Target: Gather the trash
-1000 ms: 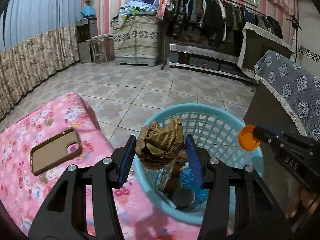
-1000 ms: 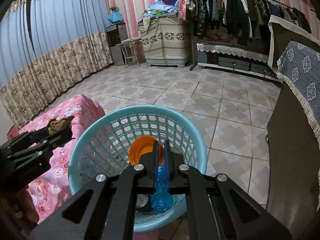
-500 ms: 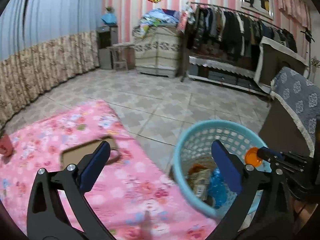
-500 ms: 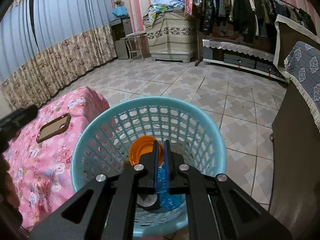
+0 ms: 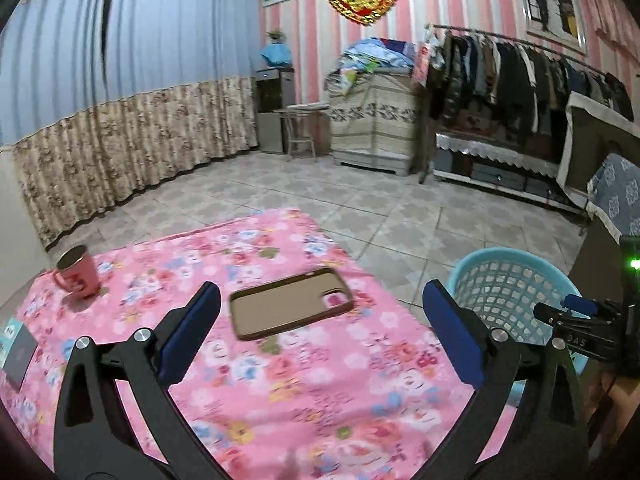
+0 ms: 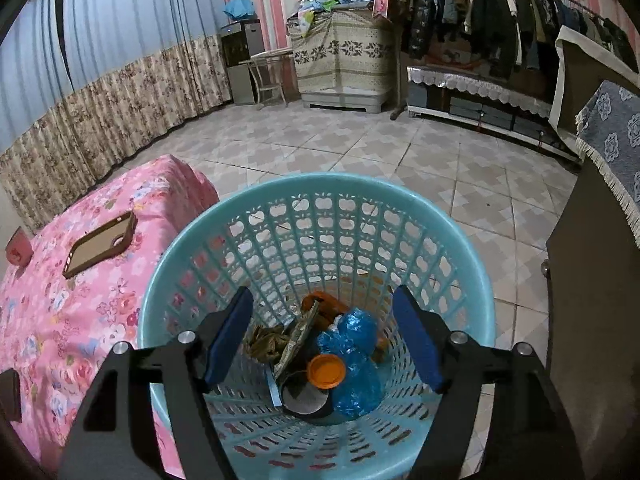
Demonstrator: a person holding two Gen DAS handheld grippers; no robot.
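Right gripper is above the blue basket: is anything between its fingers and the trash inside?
Nothing visible. The right gripper hangs open over the basket, with the orange lid and blue plastic lying below.

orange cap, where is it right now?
Right wrist view: the orange cap lies at the bottom of the teal basket, against the blue plastic, below the open right gripper.

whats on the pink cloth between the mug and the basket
A brown phone case lies flat on the pink cloth between the pink mug and the blue basket, seen in the left wrist view.
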